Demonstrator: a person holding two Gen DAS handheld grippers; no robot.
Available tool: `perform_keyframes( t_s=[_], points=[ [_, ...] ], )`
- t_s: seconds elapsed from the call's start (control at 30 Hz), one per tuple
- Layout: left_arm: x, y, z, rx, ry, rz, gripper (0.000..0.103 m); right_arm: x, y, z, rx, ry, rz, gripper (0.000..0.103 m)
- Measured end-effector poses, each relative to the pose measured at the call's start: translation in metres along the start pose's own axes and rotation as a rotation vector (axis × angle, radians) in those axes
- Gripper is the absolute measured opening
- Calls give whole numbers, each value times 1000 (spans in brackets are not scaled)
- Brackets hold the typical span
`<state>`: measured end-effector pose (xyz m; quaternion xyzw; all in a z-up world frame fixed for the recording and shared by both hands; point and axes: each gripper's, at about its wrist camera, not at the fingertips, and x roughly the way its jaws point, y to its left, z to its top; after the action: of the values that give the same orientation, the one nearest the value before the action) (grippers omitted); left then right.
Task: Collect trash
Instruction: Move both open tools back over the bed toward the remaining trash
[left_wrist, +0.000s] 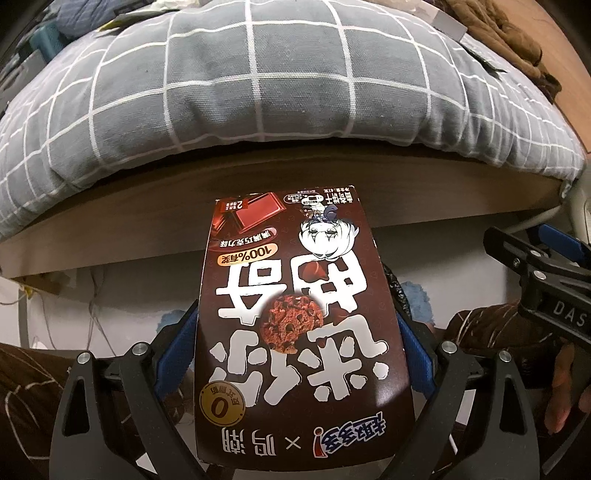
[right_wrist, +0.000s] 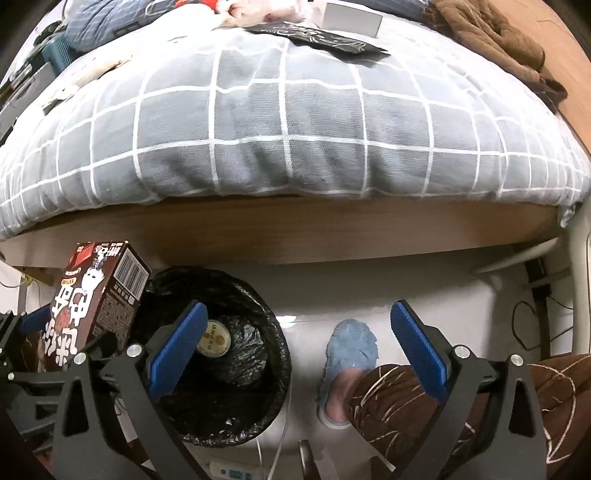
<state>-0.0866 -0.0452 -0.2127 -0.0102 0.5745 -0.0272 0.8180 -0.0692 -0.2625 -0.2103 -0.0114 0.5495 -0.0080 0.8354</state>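
Observation:
A brown cookie box (left_wrist: 299, 314) with white lettering fills the left wrist view, and my left gripper (left_wrist: 297, 328) is shut on it, blue pads (left_wrist: 177, 343) pressing on its sides. In the right wrist view the same box (right_wrist: 96, 295) hangs at the left, over the edge of a bin lined with a black bag (right_wrist: 207, 275). A round lid (right_wrist: 214, 338) lies at the bottom of the bin. My right gripper (right_wrist: 297, 310) is wide open with nothing between its fingers, over the bin's right side and the floor. It shows as the right gripper (left_wrist: 546, 280) at the right edge of the left wrist view.
A bed with a grey checked quilt (right_wrist: 288, 122) and wooden frame (right_wrist: 295, 229) stands behind the bin. A black packet (right_wrist: 325, 40), a white box (right_wrist: 351, 18) and a brown cloth (right_wrist: 495, 40) lie on it. A person's foot in a blue slipper (right_wrist: 351, 347) is right of the bin; a power strip (right_wrist: 229, 470) lies near.

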Motion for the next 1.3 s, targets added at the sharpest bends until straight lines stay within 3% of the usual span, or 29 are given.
perform_keyframes(
  t_s=[0.17,0.47,1.3],
  points=[
    [-3,10,1,38,1,47,95,-9,4,5,-12,-33,-3,95],
    [-34,-8,11,30,-93,78,97,-44,12,20,-65,-142,-9,95],
    [-85,24,68,-69,-310,97,97,-105,15,67,-65,-367,30,95]
  ],
)
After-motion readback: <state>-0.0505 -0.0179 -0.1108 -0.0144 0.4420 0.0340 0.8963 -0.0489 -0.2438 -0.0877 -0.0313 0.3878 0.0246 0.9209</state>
